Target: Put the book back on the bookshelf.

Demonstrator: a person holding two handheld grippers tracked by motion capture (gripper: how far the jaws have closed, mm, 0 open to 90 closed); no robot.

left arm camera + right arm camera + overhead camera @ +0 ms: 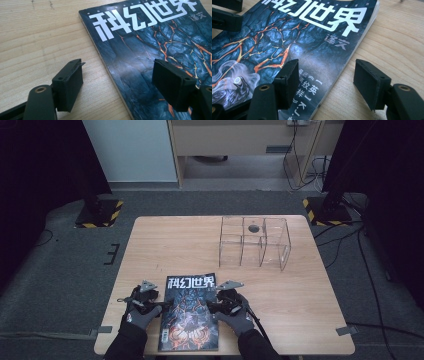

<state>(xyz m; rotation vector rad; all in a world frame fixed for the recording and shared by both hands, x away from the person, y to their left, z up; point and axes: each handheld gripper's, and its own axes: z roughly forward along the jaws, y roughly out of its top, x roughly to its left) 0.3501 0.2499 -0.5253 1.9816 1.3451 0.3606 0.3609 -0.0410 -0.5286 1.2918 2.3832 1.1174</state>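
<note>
Magazine [190, 312] lies flat at the near edge of the tabletop [165, 245], its near end cut off by the frame. Left tongs [159, 307] straddle its left edge, jaws spread, gripping nothing. Right tongs [212, 307] straddle the right edge, also released. Far right stands a clear divided box [254, 242], its panels hard to make out.

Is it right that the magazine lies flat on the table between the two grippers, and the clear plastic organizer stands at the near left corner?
Not quite. The magazine does lie flat between the left gripper and the right gripper, but the clear plastic organizer stands toward the far right of the table, as the high view shows.
</note>
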